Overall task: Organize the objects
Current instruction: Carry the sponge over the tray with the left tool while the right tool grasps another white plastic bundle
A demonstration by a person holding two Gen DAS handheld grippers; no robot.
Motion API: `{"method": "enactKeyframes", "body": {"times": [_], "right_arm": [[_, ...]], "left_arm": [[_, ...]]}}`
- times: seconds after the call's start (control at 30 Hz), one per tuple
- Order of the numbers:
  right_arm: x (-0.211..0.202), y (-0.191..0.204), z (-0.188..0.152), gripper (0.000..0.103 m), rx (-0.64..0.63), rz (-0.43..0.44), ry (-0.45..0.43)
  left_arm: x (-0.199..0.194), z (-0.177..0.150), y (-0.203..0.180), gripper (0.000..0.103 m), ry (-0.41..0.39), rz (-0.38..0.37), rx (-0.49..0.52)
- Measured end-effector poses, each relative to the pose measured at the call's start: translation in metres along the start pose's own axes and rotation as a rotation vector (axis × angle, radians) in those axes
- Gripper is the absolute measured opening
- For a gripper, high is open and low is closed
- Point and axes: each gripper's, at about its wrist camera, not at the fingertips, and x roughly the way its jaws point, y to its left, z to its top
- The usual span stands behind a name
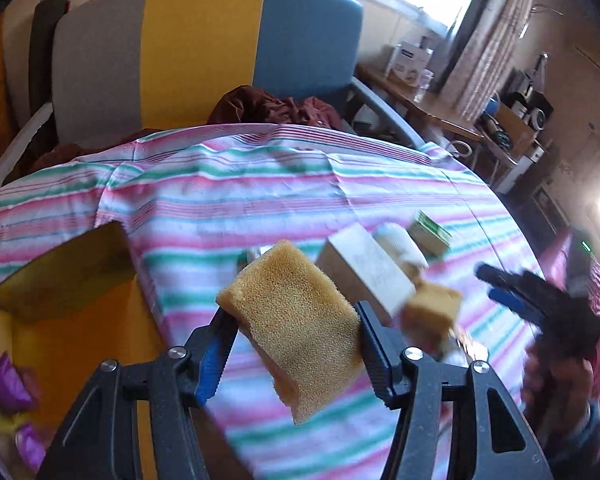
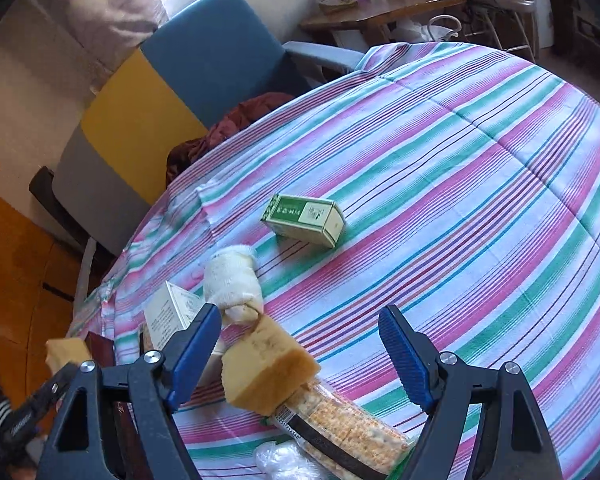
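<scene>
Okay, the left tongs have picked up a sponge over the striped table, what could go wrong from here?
1. The left tongs pinch the sponge only by its edges and it hangs tilted, so it may slip out on the way to the yellow box.
2. The open right tongs hover right over the second sponge, which lies partly on a snack packet; grabbing it could drag the packet or nudge the rolled cloth.

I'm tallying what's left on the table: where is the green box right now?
In the right wrist view the green box lies on its side on the striped tablecloth, beyond the rolled white towel, apart from it and untouched by either gripper.
</scene>
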Motion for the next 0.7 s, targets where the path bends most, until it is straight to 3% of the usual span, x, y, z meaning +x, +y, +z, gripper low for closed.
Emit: {"method": "enactKeyframes", "body": {"times": [0.33,0.4,0.5,0.6,0.7], "right_arm": [[0.015,0.006,-0.01,0.081,-0.092,-0.047,0.103],[0.006,0.004,-0.011,0.072,-0.088,-0.06,0.098],[-0.011,0.011,-0.019,0.061,-0.115,0.003,0.103],[-0.017,0.032,-0.042,0.052,-0.246,-0.019,0.155],[-0.015,0.047,-0.074,0.05,-0.376,-0.063,0.228]], "left_arm": [[-0.06,-0.07,0.026,0.06,-0.047,0.009,-0.017],[-0.067,-0.081,0.038,0.06,-0.049,0.014,-0.034],[-0.073,-0.095,0.054,0.06,-0.048,0.023,-0.066],[-0.077,-0.106,0.067,0.06,-0.054,0.019,-0.095],[-0.081,-0.118,0.078,0.06,-0.059,0.02,-0.119]]}}
